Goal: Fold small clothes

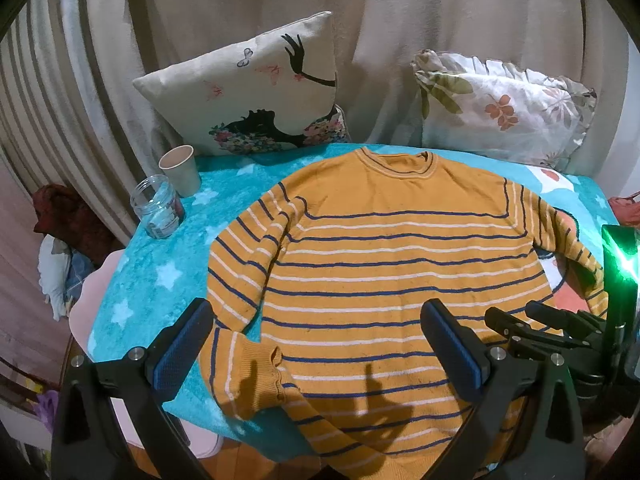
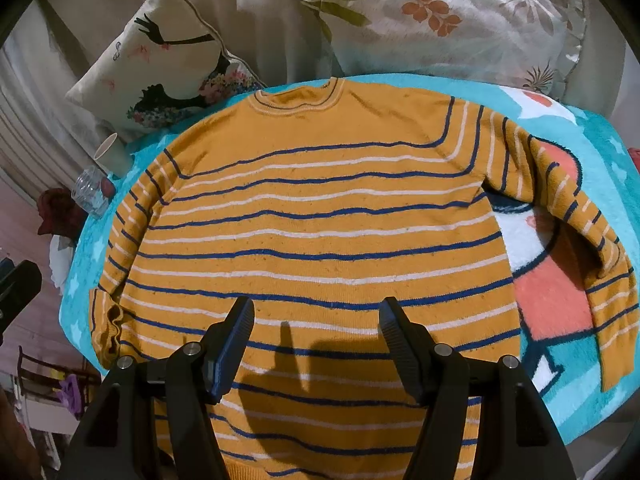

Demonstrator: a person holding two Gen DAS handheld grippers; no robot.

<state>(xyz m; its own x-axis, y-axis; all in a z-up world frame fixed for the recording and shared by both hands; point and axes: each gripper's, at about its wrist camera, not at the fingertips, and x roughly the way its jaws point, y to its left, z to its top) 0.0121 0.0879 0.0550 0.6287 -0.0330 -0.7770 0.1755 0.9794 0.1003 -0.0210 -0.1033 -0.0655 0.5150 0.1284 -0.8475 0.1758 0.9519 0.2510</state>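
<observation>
An orange sweater [image 1: 380, 264] [image 2: 320, 216] with blue and white stripes lies flat, collar away from me, on a turquoise star-print blanket [image 1: 160, 264] [image 2: 592, 144]. Its left sleeve [image 1: 240, 264] bends down with the cuff near the hem; the right sleeve [image 2: 580, 232] curves down the right side. My left gripper [image 1: 316, 336] hovers open above the lower left of the sweater, nothing between its fingers. My right gripper [image 2: 316, 332] hangs open over the lower middle of the sweater, empty as well. The right gripper's body [image 1: 560, 328] shows at the right edge of the left wrist view.
A paper cup [image 1: 180, 170] [image 2: 110, 152] and a glass jar [image 1: 158, 206] [image 2: 92, 190] stand on the blanket's far left corner. Two cushions [image 1: 256, 88] [image 1: 504, 108] lean against beige drapery behind the sweater. The blanket's edge drops off at left.
</observation>
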